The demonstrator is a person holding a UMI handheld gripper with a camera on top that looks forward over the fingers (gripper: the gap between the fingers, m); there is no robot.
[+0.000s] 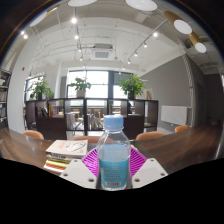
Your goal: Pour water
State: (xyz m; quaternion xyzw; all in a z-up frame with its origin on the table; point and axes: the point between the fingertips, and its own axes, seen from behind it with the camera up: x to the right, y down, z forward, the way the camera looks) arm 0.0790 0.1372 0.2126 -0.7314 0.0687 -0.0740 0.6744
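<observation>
Gripper (pixel 114 172) was closed on a clear plastic water bottle with a pale blue screw cap and a light blue label (pixel 114 155). Both white fingers (pixel 80 172) flanked the bottle's lower body, and the magenta pads (pixel 93 160) on their inner faces lay against its left and right sides with no visible gap. Bottle stood upright, centred between the fingers, its cap rising well above the fingertips. Cap was on. Whether the bottle's base rested on anything could not be told, since the base was hidden low between the fingers.

Dark wooden worktop (pixel 185 145) stretched beyond the gripper to either side. Stack of books or magazines with pale covers (pixel 66 150) lay on the worktop, to the left of the bottle and slightly beyond the left finger, apart from the bottle. Orange-brown chair backs (pixel 150 135) showed at the far edge of the worktop.

Background was a large room with tall windows (pixel 100 88), green potted plants (pixel 132 85) set high near the glass, and rows of round ceiling lights (pixel 72 20).
</observation>
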